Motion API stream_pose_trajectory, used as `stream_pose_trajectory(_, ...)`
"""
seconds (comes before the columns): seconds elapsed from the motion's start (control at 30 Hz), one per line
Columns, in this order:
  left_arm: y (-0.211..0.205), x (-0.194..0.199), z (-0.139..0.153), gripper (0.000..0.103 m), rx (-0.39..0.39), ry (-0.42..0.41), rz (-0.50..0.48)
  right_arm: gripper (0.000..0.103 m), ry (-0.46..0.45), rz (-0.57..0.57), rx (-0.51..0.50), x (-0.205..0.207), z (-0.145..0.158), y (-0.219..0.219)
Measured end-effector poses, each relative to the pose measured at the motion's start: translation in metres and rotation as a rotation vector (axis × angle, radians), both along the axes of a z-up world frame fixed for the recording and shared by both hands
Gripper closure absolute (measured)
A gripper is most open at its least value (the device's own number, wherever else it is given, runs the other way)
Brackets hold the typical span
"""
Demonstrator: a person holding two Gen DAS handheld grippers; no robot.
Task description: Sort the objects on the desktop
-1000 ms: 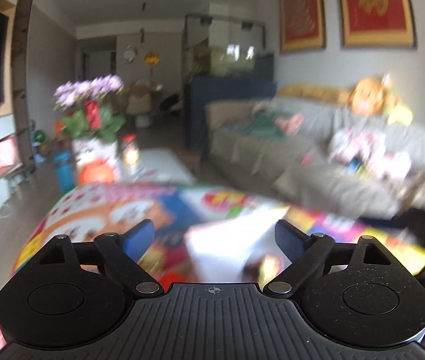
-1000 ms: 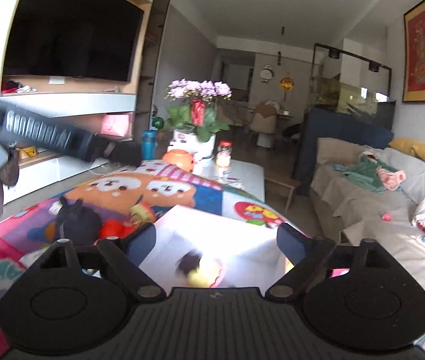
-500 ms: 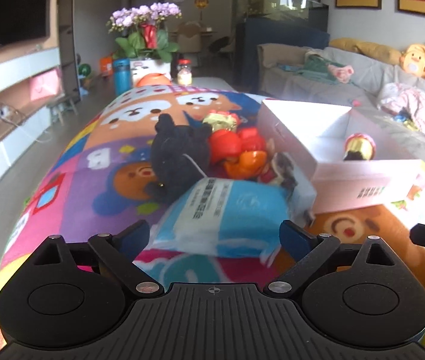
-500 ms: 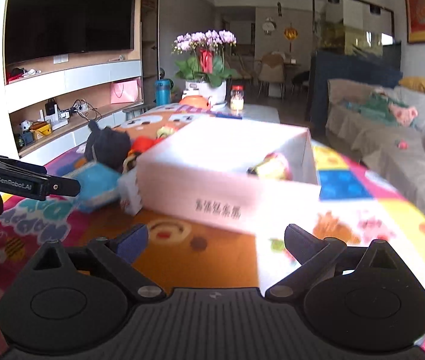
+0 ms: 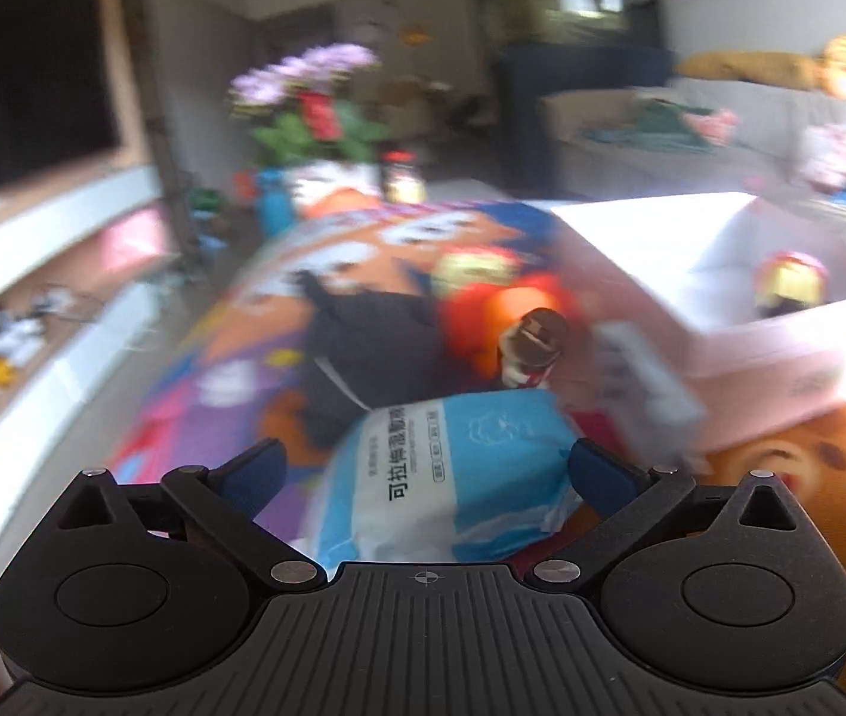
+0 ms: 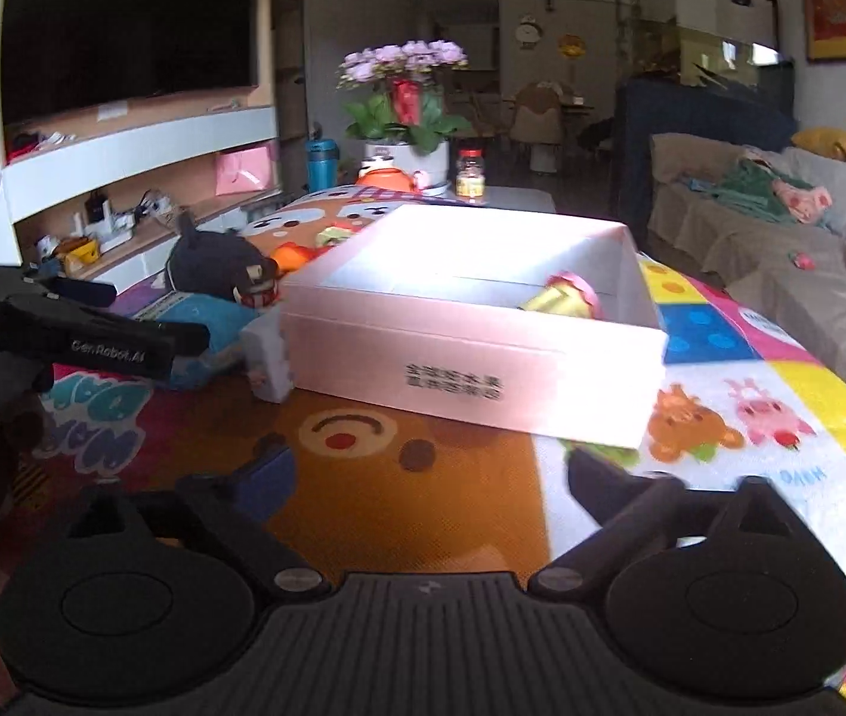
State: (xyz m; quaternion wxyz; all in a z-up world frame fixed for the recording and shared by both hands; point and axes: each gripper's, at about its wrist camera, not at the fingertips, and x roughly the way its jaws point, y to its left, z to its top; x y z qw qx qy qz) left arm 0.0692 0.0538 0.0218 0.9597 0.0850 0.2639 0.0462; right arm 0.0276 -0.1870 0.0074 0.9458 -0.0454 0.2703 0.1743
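Left wrist view, blurred: my left gripper has its jaws spread wide on either side of a blue and white tissue pack that lies on the colourful cartoon tablecloth; I cannot tell whether the fingers touch it. Just behind the pack sit a dark plush toy and red and orange toys. To the right stands an open white box with a yellow and red toy inside.

Right wrist view: my right gripper is wide open and holds nothing, hovering above the tablecloth in front of the box. The pack lies left of the box, beside my left gripper.
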Motion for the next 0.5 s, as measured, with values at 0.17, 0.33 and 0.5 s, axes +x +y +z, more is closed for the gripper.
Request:
stream_pose_trajectory(0.17, 0.036, -0.026, -0.001, 0.0, -0.21, 0.004, 0.098, 0.049, -0.016, 0.103, -0.06, 0.016, 0.01, 0.051)
stream_pose_trajectory(0.33, 0.052, -0.054, -0.011, 0.0, -0.322, 0.041, 0.1, 0.05, -0.041, 0.117, -0.12, 0.036, 0.005, 0.108)
stream_pose_trajectory(0.5, 0.057, -0.065, -0.012, 0.0, -0.372, 0.03, 0.09, 0.082, -0.019, 0.048, -0.194, 0.052, -0.012, 0.138)
